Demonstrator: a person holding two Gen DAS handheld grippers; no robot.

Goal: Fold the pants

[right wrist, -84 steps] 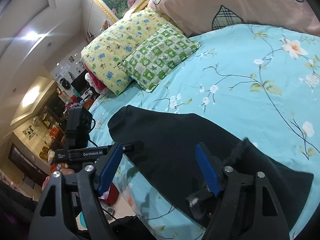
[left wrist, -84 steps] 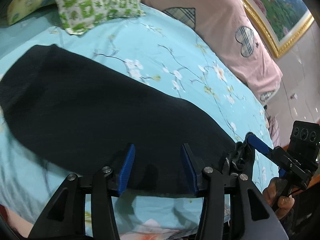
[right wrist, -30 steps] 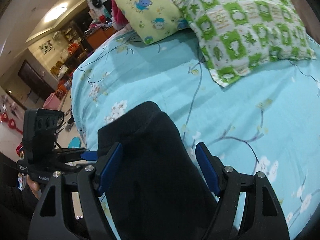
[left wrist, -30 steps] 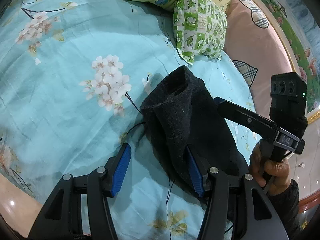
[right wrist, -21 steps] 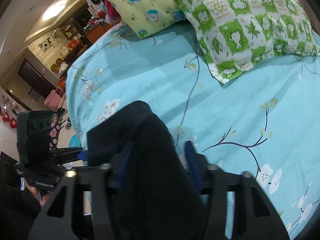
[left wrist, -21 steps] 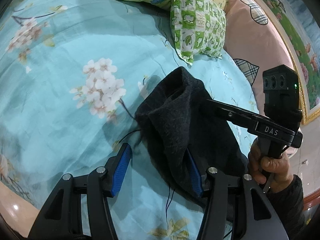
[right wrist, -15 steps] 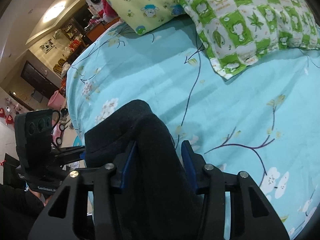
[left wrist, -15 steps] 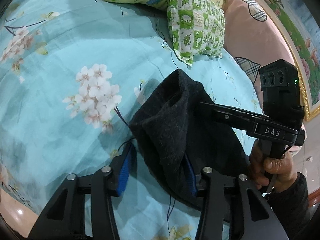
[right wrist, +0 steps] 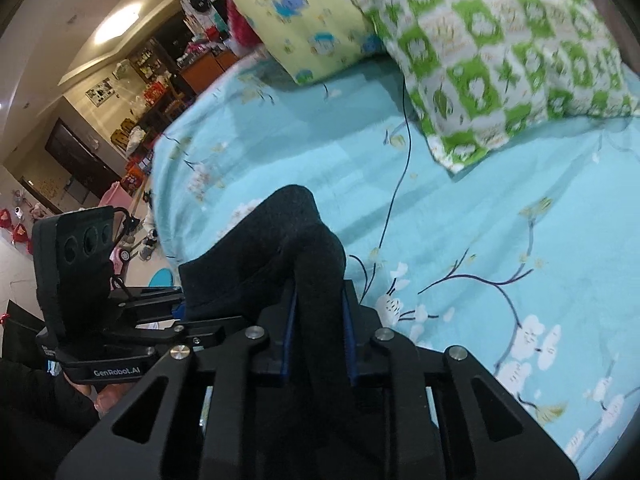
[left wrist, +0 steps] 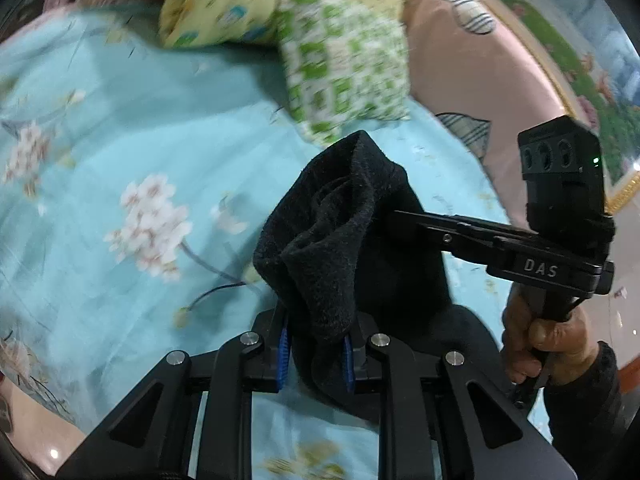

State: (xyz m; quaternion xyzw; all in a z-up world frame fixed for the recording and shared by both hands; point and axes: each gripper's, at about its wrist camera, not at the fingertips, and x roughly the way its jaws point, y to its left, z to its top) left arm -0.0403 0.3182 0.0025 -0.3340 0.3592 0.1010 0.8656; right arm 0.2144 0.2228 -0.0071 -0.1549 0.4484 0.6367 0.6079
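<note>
I see the turquoise floral bedsheet [right wrist: 480, 208], with a green-and-white checked pillow [right wrist: 500, 52] and a yellow cartoon-print pillow [right wrist: 296, 20] at its head. The black fleece pants [left wrist: 340, 240] are bunched over the sheet, near the checked pillow. My left gripper [left wrist: 316, 350] is closing, pads clamping pants fabric. My right gripper [right wrist: 318, 332] is closing on another fold.

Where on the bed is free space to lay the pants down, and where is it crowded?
Free: the bedsheet between the black pants and the green checked pillow, and the flowered stretch left of the pants in the left wrist view. Crowded: the head of the bed, where the yellow pillow and green one lie.
</note>
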